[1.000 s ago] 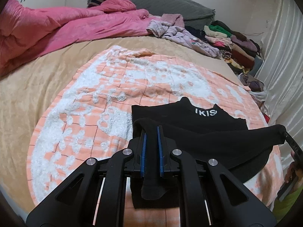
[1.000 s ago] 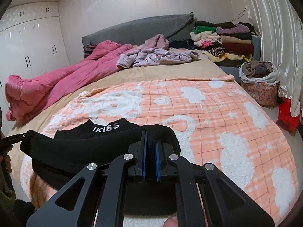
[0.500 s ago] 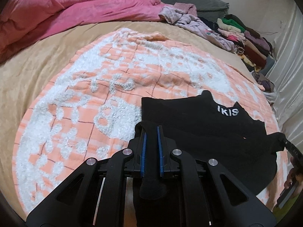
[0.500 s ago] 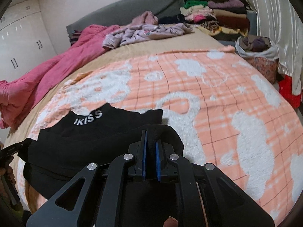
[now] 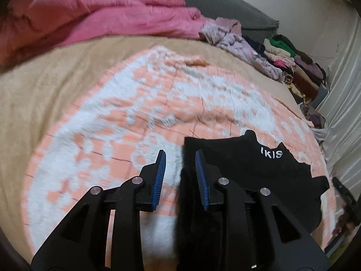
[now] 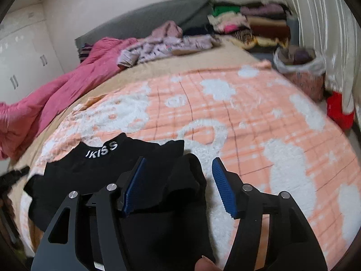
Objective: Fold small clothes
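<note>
A small black garment (image 5: 248,171) with white lettering at its collar lies folded on the orange-and-white blanket (image 5: 112,122). My left gripper (image 5: 180,158) is open just above the garment's left edge, holding nothing. In the right wrist view the same garment (image 6: 101,171) lies under my right gripper (image 6: 178,164), which is open, with the garment's right folded edge lying between its fingers. The blanket (image 6: 259,124) spreads to the right of it.
A pink duvet (image 5: 94,20) and a heap of lilac clothes (image 5: 237,38) lie at the head of the bed. Stacked folded clothes (image 6: 252,24) stand at the far right. A bag of clothes (image 6: 300,70) sits beside the bed by the curtain.
Both grippers have opened and let go of the black garment's edge, which has dropped onto the lower layer. Both views are blurred by motion.
</note>
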A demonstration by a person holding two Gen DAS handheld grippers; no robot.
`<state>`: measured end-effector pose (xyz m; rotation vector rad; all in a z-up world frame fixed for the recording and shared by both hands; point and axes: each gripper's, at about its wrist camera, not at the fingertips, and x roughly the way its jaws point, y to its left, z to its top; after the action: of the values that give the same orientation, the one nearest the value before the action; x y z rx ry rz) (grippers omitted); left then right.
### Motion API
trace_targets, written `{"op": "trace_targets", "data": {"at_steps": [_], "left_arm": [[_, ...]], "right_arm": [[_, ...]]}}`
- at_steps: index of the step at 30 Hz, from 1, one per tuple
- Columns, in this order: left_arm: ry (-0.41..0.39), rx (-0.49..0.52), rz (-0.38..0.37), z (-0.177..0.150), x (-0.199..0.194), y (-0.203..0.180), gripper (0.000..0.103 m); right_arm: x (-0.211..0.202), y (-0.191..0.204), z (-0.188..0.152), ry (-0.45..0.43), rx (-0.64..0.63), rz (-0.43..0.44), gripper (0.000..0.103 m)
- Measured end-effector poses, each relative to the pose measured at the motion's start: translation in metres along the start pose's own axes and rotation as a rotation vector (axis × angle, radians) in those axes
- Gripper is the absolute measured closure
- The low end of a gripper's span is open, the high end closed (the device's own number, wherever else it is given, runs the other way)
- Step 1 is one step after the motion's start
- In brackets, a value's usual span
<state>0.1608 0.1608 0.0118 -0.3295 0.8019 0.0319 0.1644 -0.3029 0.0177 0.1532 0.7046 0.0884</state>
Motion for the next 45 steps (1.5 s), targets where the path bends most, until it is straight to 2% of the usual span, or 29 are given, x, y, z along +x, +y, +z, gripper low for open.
{"op": "trace_targets", "data": {"at_steps": [3,5,7,9,12,16,17,19,25,31,33,37,41,45], "left_arm": [[-0.032,0.062,-0.002,-0.009,-0.021,-0.007,0.084],[-0.040,0.128,-0.007,-0.020,-0.033,-0.019,0.084],[-0.025,0.174,-0.024,-0.032,-0.036,-0.030,0.084],[0.008,0.217,-0.040,-0.045,-0.034,-0.041,0.084],[0.036,0.310,-0.025,-0.067,-0.025,-0.060,0.085],[0.076,0.450,0.049,-0.087,-0.001,-0.080,0.084],[0.071,0.467,0.060,-0.089,0.002,-0.082,0.084],[0.070,0.499,0.073,-0.088,0.009,-0.087,0.084],[0.085,0.478,0.076,-0.064,0.032,-0.087,0.083],[0.112,0.412,0.062,-0.031,0.055,-0.086,0.081],[0.099,0.374,0.059,-0.017,0.056,-0.082,0.080],[0.030,0.294,0.050,0.011,0.046,-0.074,0.072],[-0.007,0.228,0.061,0.024,0.033,-0.056,0.072],[0.023,0.172,0.059,0.019,0.032,-0.030,0.072]], "right_arm": [[-0.021,0.014,-0.010,-0.026,-0.059,0.034,0.045],[-0.031,0.028,-0.019,-0.022,-0.116,0.055,0.056],[-0.035,0.041,-0.030,0.003,-0.164,0.085,0.075],[-0.034,0.049,-0.039,0.028,-0.192,0.113,0.081],[-0.027,0.060,-0.053,0.063,-0.232,0.104,0.081],[-0.001,0.065,-0.063,0.129,-0.256,0.054,0.081],[0.009,0.064,-0.064,0.146,-0.260,0.015,0.081],[0.023,0.062,-0.064,0.163,-0.246,0.001,0.081],[0.051,0.059,-0.047,0.163,-0.207,0.008,0.081],[0.080,0.056,-0.014,0.178,-0.168,0.002,0.082],[0.087,0.055,-0.001,0.170,-0.157,-0.011,0.083],[0.090,0.050,0.020,0.134,-0.133,-0.033,0.082],[0.079,0.038,0.027,0.092,-0.105,-0.048,0.081],[0.057,0.022,0.019,0.039,-0.067,-0.042,0.061]]}}
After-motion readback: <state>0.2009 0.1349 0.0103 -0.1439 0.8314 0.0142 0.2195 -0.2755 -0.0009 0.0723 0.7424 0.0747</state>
